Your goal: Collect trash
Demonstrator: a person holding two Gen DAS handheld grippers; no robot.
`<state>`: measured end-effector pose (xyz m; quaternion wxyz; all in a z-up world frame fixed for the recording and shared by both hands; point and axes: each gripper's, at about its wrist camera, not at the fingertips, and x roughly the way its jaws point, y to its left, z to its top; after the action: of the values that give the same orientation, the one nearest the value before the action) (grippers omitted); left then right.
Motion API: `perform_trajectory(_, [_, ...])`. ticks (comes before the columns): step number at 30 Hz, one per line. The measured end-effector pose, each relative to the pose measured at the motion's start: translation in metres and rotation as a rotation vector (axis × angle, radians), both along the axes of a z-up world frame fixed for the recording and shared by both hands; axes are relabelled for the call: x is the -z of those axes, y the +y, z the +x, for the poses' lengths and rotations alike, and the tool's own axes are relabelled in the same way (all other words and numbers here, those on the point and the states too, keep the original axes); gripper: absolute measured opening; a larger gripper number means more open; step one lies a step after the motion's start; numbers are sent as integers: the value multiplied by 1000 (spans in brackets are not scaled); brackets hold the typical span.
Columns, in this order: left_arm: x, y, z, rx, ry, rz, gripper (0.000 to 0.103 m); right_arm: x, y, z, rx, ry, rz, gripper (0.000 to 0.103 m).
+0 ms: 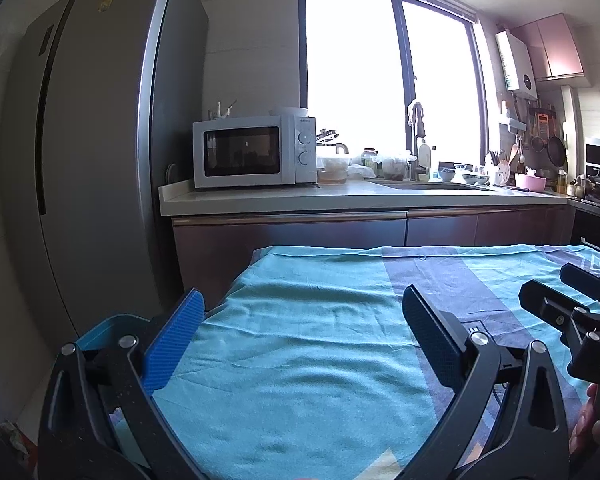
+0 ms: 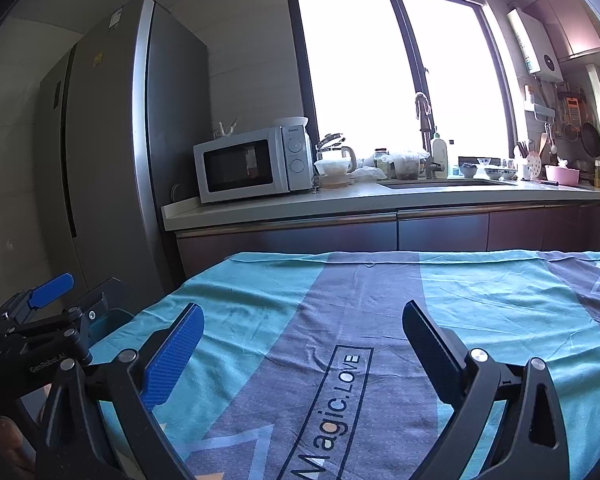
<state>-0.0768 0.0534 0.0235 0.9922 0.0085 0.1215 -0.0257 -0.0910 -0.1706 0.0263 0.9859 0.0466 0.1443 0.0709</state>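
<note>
**Both grippers held wide over a cloth-covered table, no trash in sight**

The left gripper (image 1: 300,340) hangs above the teal part of a teal and purple patterned tablecloth (image 1: 300,360), its two fingers spread far apart with nothing between them. One finger carries a blue ribbed pad (image 1: 172,344); the other shows as a dark pad (image 1: 432,340). Just below and left of the blue pad, past the table's left edge, sits the rim of a blue plastic bin (image 1: 100,328); what it holds cannot be told.

The right gripper (image 2: 302,348) hovers over the purple band of the same tablecloth (image 2: 500,300), where black lettering reads "Magic.LOVE" (image 2: 332,412). Its fingers are likewise spread wide and hold nothing. In the right wrist view the left gripper (image 2: 48,312) appears at the far left, beside the table edge and over the blue bin (image 2: 112,320). In the left wrist view the right gripper (image 1: 572,304) shows at the right edge, with part of a person's hand (image 1: 592,420) below it.

No piece of trash can be seen on the cloth in either view.

Beyond the table stand a tall grey steel refrigerator (image 1: 100,140), a white microwave oven (image 1: 256,152) on a pale kitchen countertop (image 1: 340,196), a sink with a tall tap (image 1: 418,136), and a large bright window (image 1: 380,80).
</note>
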Motion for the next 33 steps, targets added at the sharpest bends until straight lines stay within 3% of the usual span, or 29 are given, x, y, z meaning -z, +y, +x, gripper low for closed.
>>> perform_trajectory(33, [-3,3,-3,-8,-10,-4,98,-3,-2,1,11,-7,-2,96])
